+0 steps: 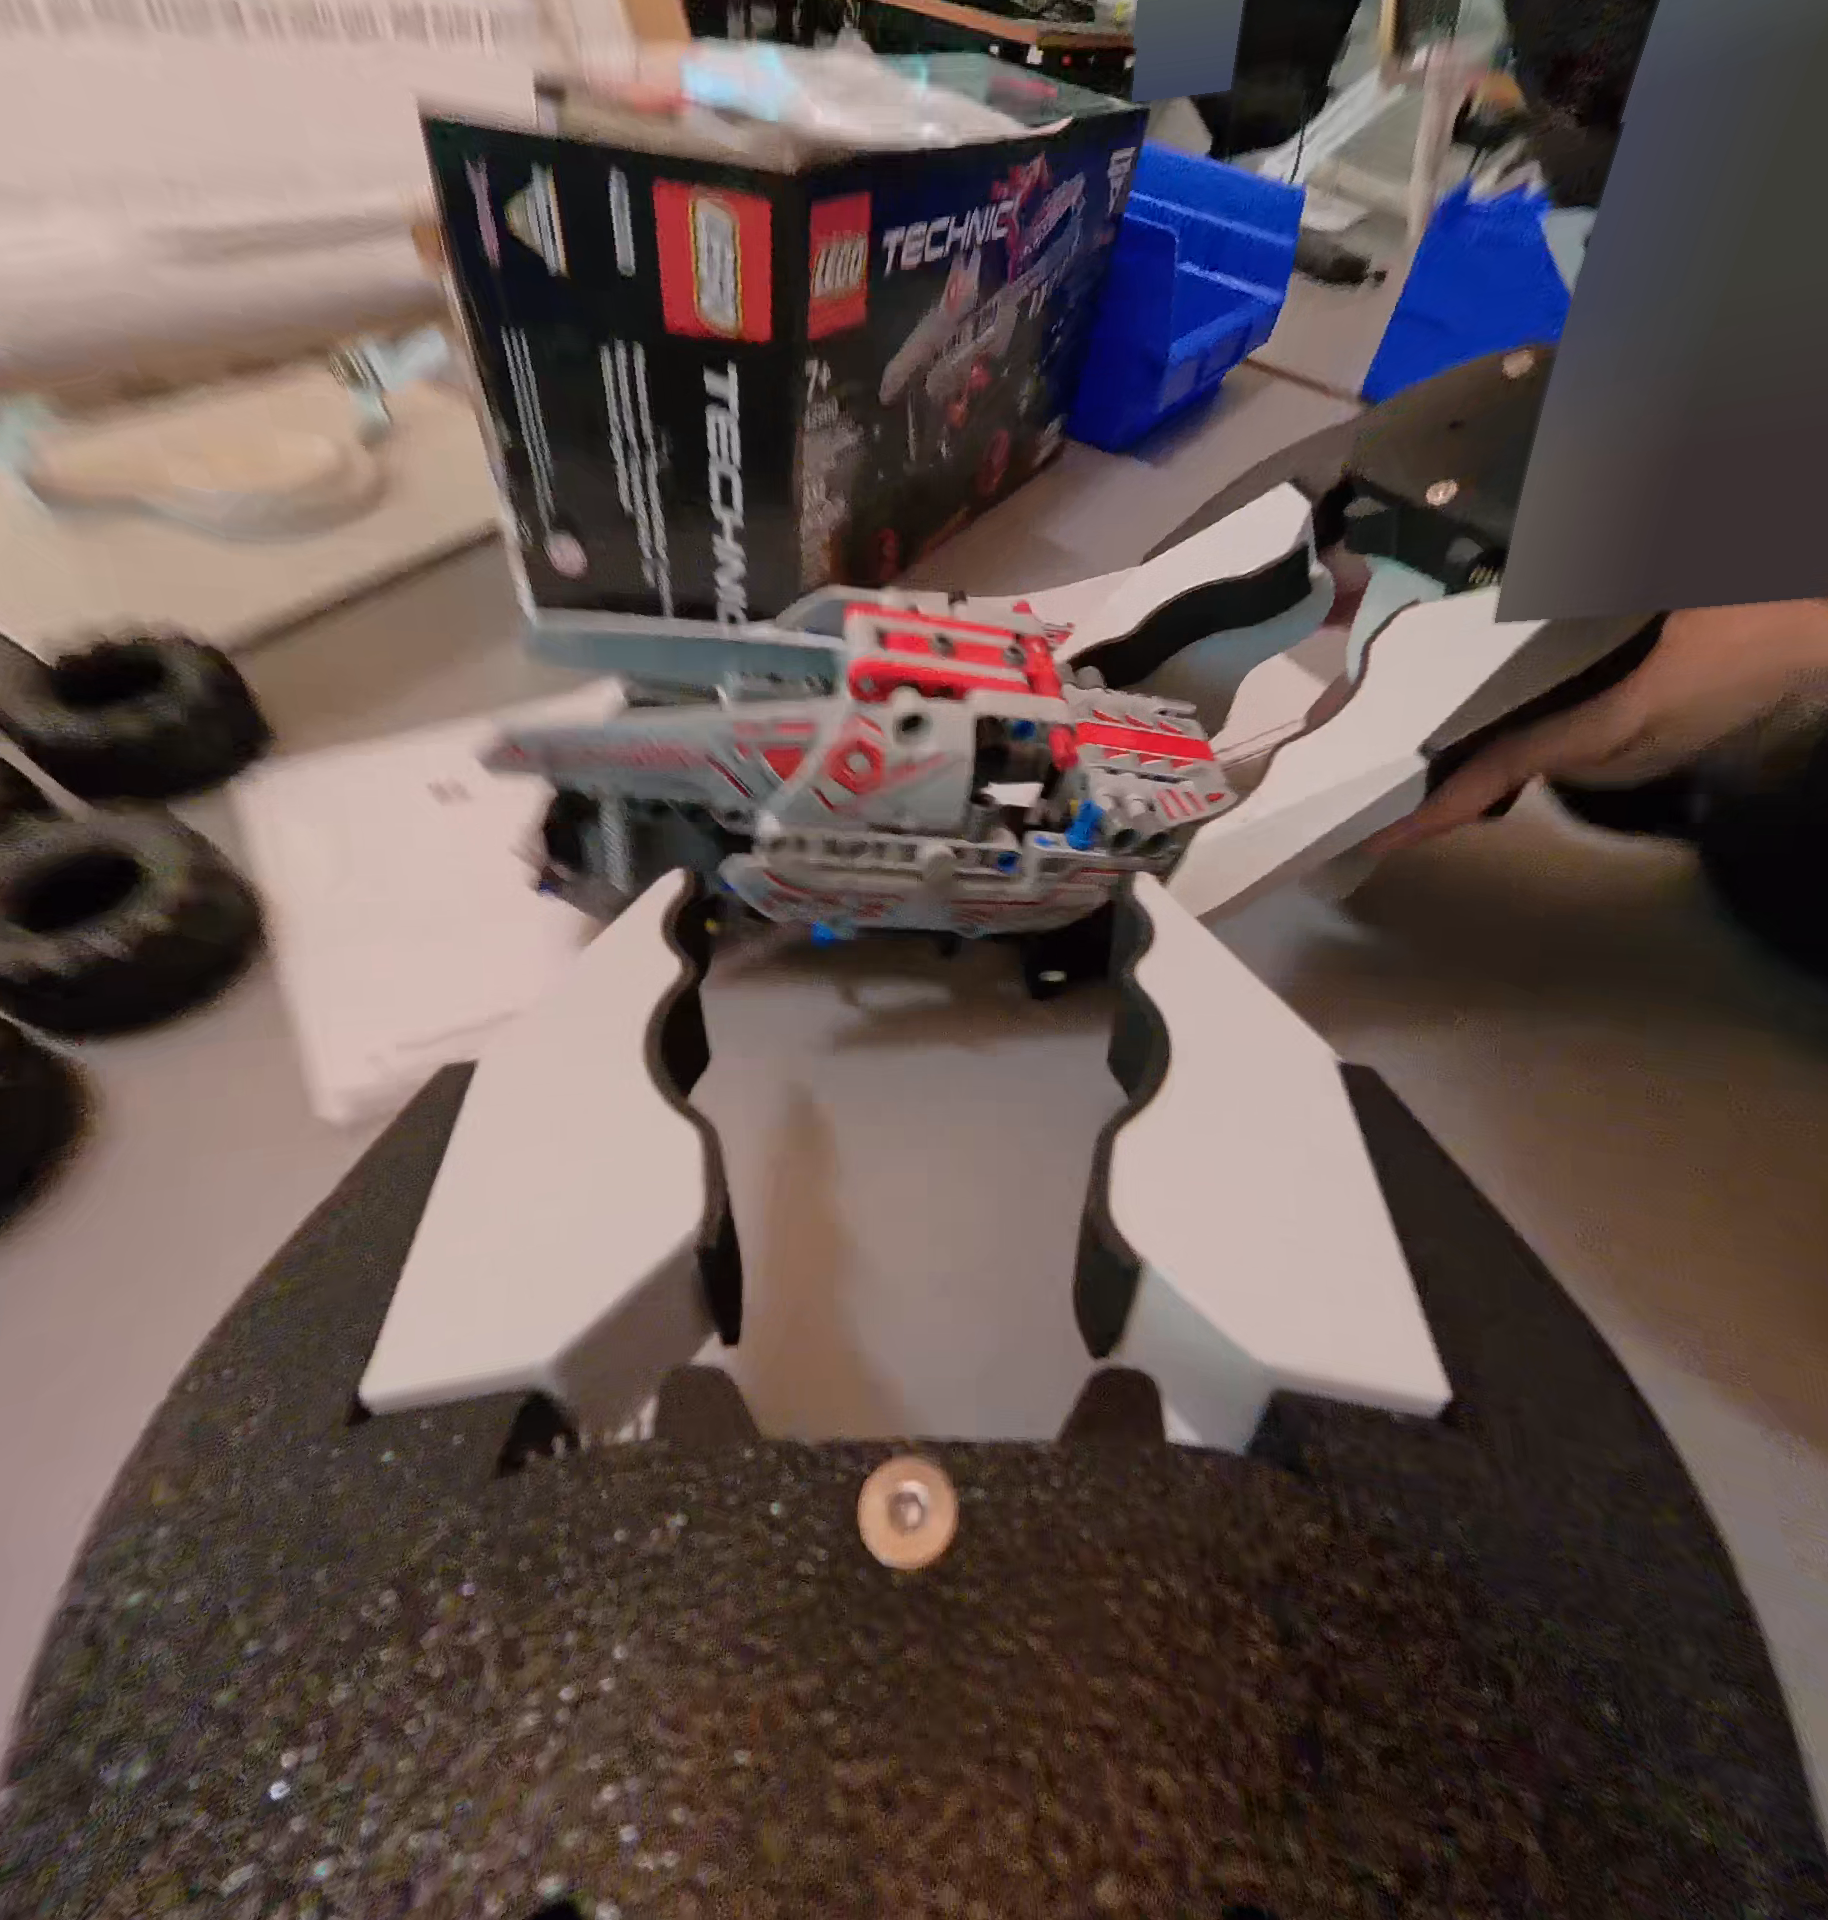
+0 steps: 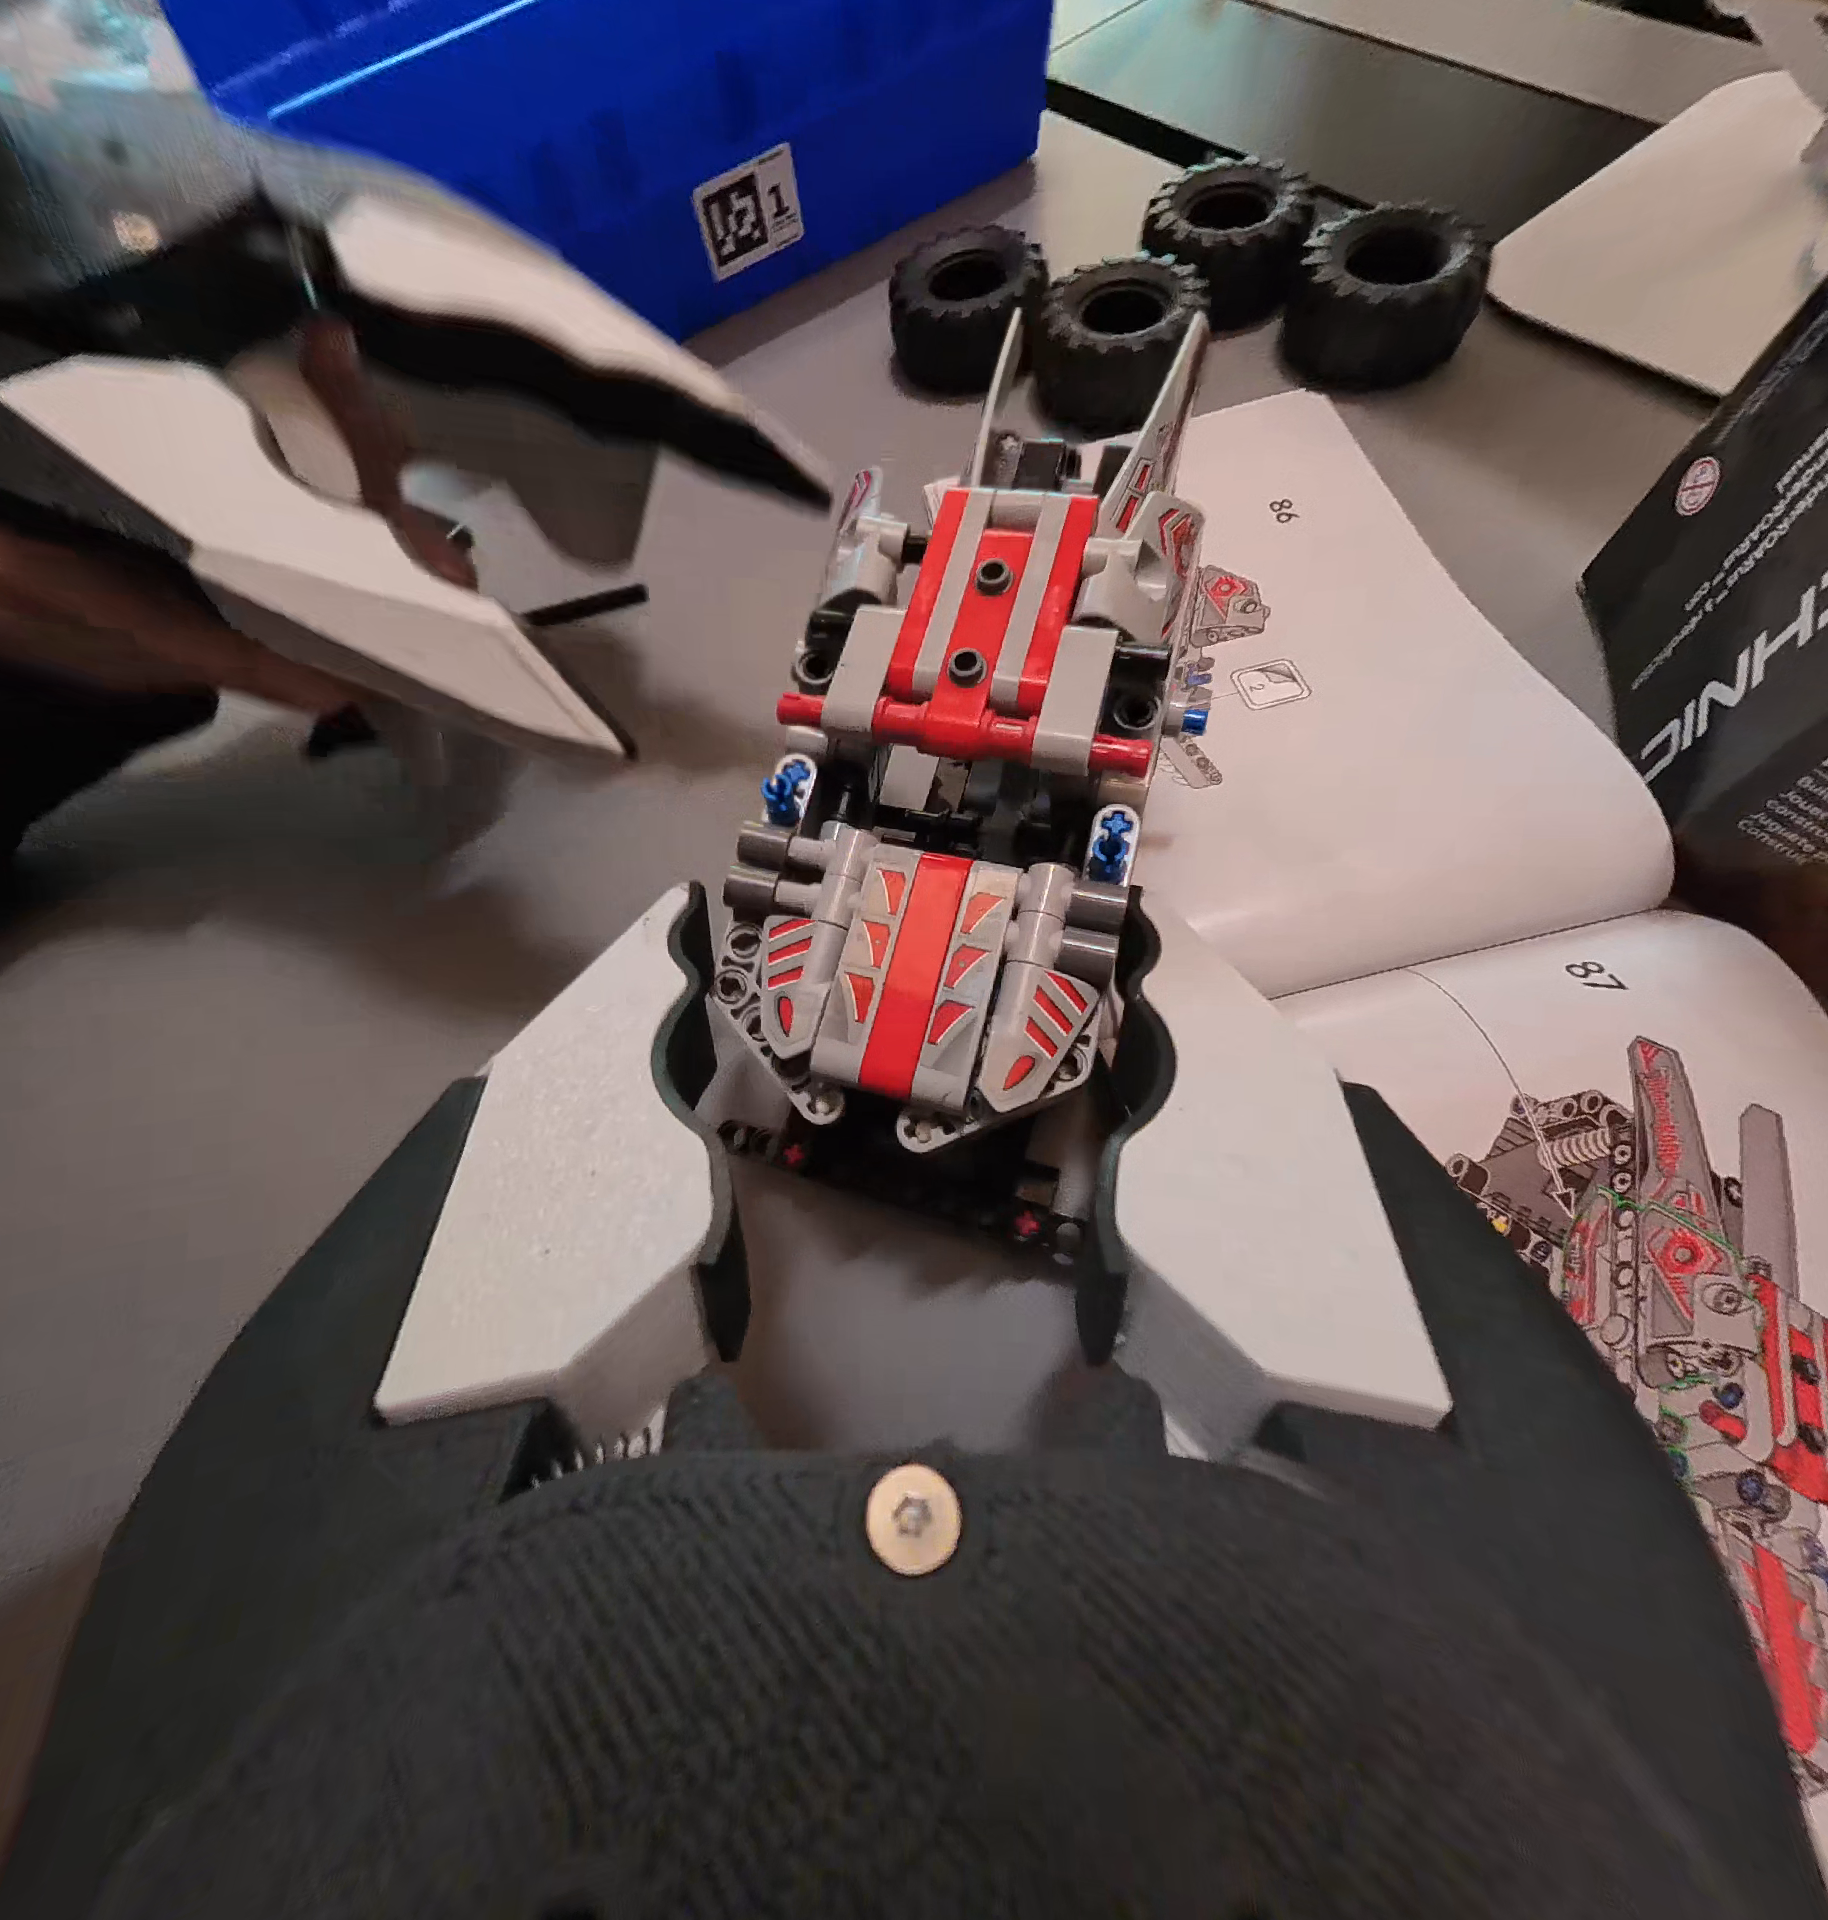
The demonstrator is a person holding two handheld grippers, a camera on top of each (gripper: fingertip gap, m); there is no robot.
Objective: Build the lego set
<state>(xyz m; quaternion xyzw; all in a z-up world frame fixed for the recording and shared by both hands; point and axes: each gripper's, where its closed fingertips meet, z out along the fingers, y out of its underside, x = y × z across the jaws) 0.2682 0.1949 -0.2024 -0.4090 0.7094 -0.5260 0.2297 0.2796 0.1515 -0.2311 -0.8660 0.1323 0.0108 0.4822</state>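
A grey and red lego vehicle (image 2: 941, 831) without wheels stands on the table, with its nose towards the right wrist camera. My right gripper (image 2: 910, 1039) has its fingers against both sides of the nose and holds it. It also shows in the left wrist view (image 1: 1149, 769) at the right end of the vehicle (image 1: 889, 769). My left gripper (image 1: 910, 914) is open and empty, just short of the vehicle's side. It shows blurred in the right wrist view (image 2: 723, 623), left of the vehicle. Several black tyres (image 2: 1118, 322) lie loose behind the vehicle.
An open instruction booklet (image 2: 1409, 727) lies under and to the right of the vehicle. The black set box (image 1: 785, 353) stands right behind the vehicle. Blue bins (image 1: 1180, 291) stand farther back. Tyres (image 1: 89, 914) lie at the left. A person's hand (image 1: 1616, 717) holds the right gripper.
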